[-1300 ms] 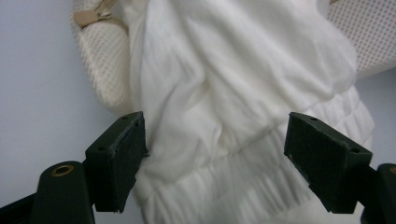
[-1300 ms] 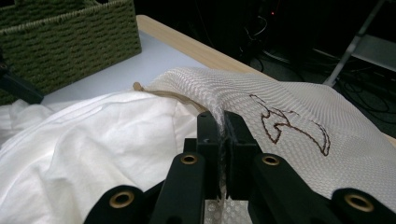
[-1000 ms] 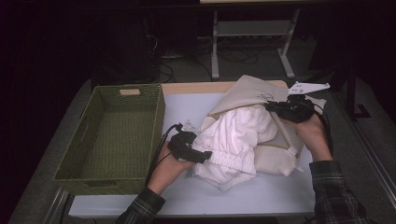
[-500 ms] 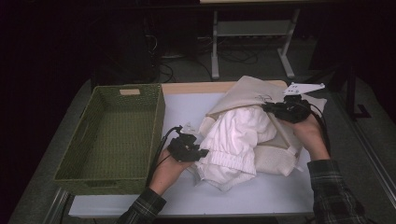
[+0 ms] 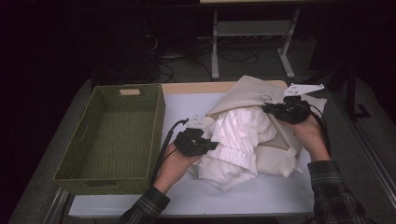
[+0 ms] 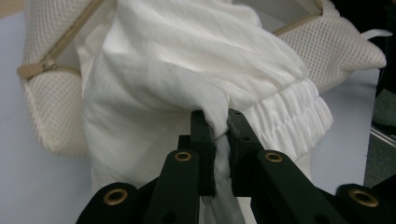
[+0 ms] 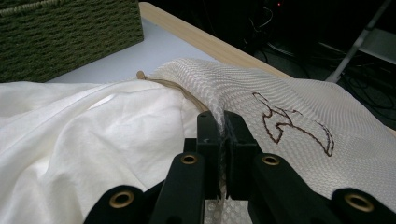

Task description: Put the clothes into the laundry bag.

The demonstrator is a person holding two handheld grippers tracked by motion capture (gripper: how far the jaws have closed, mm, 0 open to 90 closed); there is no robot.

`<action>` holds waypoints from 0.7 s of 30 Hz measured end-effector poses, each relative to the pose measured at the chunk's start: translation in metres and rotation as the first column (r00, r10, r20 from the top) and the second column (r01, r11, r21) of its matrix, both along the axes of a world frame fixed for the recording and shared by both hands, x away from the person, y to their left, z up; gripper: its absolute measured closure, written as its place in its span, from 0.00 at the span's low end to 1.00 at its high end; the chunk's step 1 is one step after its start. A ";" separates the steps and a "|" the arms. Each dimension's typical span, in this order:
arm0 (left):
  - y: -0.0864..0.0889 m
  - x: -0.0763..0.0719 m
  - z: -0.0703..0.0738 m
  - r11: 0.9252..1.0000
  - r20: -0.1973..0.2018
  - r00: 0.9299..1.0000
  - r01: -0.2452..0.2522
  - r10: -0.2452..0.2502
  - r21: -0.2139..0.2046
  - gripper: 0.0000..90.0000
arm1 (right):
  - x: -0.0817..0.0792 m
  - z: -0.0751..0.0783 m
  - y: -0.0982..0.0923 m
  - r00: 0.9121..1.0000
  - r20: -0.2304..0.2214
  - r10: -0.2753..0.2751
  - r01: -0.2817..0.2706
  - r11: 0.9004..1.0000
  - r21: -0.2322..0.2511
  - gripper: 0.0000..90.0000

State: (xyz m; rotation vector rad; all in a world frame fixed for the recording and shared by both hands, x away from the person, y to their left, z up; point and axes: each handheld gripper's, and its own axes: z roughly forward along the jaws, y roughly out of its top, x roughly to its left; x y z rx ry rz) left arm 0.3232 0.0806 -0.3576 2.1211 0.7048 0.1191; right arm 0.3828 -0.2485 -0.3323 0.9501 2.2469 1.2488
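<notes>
A white table top (image 5: 187,105) with a pale wooden far edge carries the work; beyond that edge the room is dark, with a grey floor, loose cables and the legs of a metal stand (image 5: 215,51).

The left gripper (image 5: 211,145) sits just in front of the person's left hand, and off to its left stands a green woven basket (image 5: 114,135), close but not touching. Straight ahead of its jaws lies the white garment (image 5: 238,140), bunched and half out of the cream mesh laundry bag (image 5: 252,93). In the left gripper view the jaws have just been closing and now pinch a fold of the white garment (image 6: 187,70) between the pads, near its gathered elastic band.

The right gripper (image 5: 271,109) is clamped on the bag's top edge; in the right gripper view the mesh (image 7: 289,98) with its brown stitched mark runs right of the jaws, the garment left.

Compared with a second ago, the left gripper has lifted a little and the fold of cloth has come up with it, while the right gripper has kept its hold in place.
</notes>
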 end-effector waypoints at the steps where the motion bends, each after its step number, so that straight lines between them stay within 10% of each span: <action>1: -0.002 0.002 0.001 1.000 0.005 1.000 0.003 -0.003 -0.003 0.92 | 0.000 0.000 0.000 1.000 -0.001 -0.001 0.001 1.000 0.003 0.96; 21: -0.064 0.035 0.006 0.999 0.020 0.999 0.037 -0.037 0.000 0.92 | 0.000 0.001 0.000 1.000 0.002 0.006 -0.006 1.000 0.002 0.96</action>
